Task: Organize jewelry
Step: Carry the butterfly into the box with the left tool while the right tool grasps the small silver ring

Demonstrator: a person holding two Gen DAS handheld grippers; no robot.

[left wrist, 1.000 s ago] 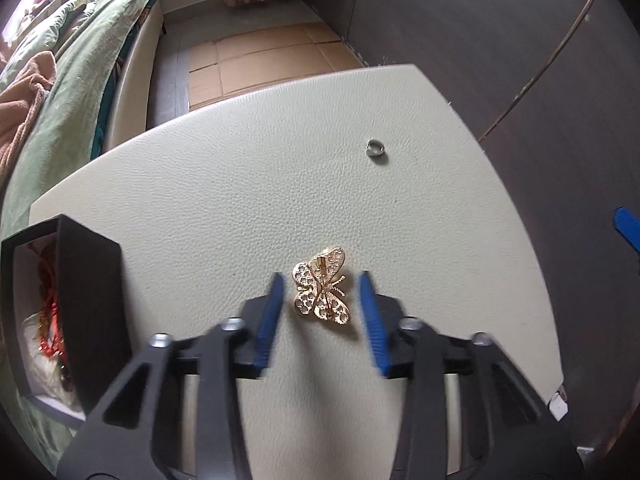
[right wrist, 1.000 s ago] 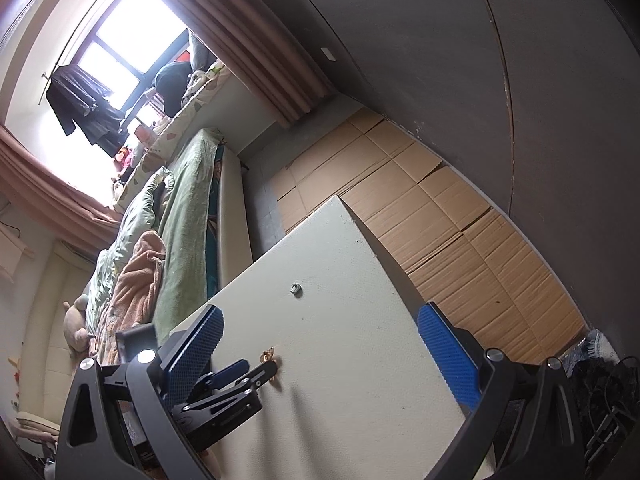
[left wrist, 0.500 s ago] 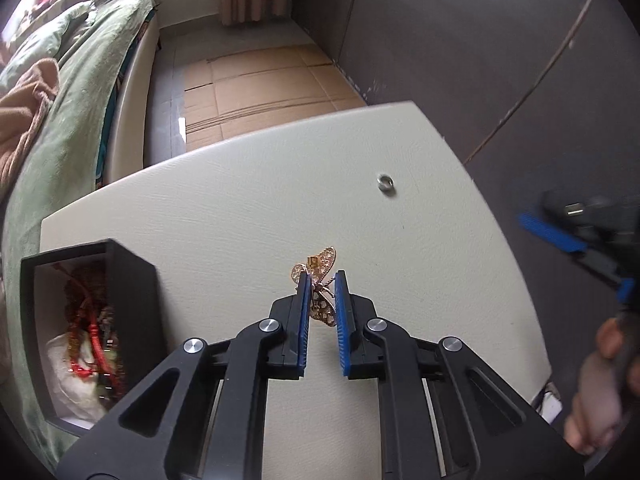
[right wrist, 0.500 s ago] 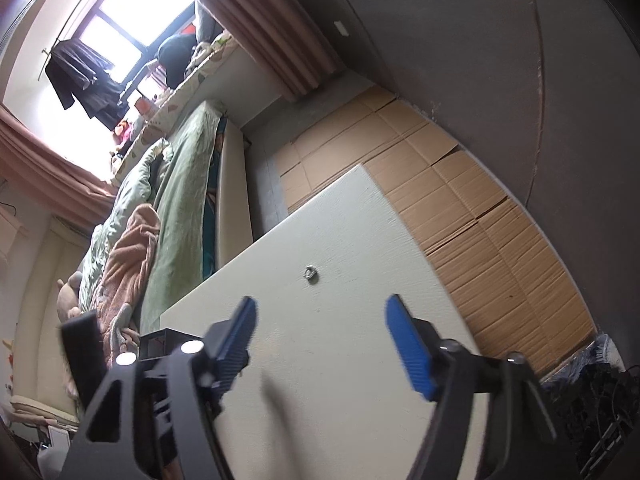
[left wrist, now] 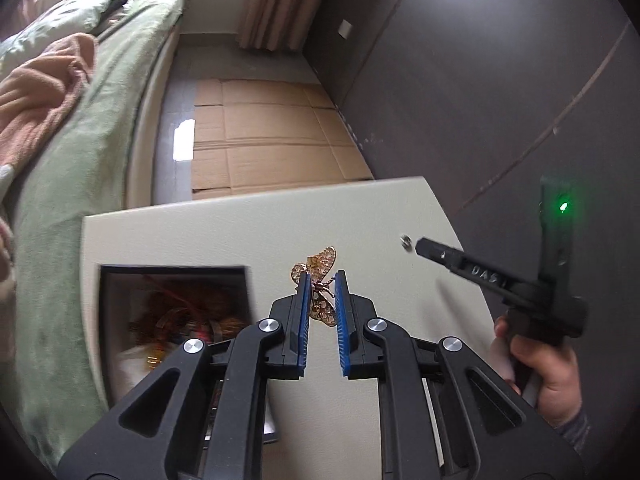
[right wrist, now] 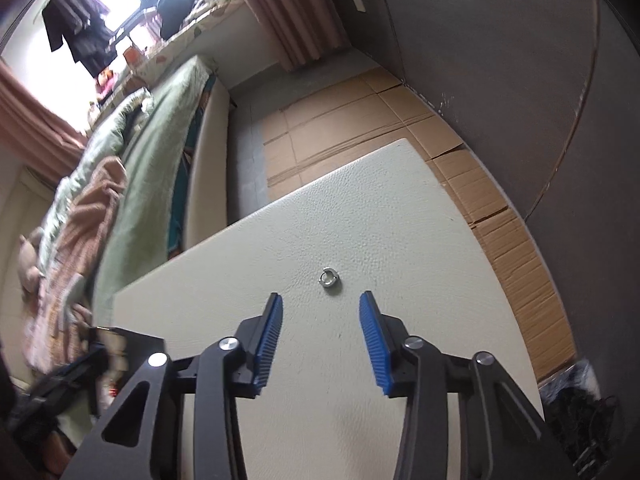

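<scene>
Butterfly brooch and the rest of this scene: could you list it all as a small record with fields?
left gripper: shut on the butterfly brooch, lifted above the table
right gripper: open, fingers either side of and just short of the ring
ring: lying on the table
box: open, jewelry inside, left of the brooch

Both grippers, left gripper (left wrist: 321, 280) and right gripper (right wrist: 320, 306), are black plastic frames with triangular cut-outs, silver round screws behind ribbed blue pads (right wrist: 371, 330); the right one carries raised lettering and a green light, held by a bare-skinned hand (left wrist: 548, 372) in a grey cuff
</scene>
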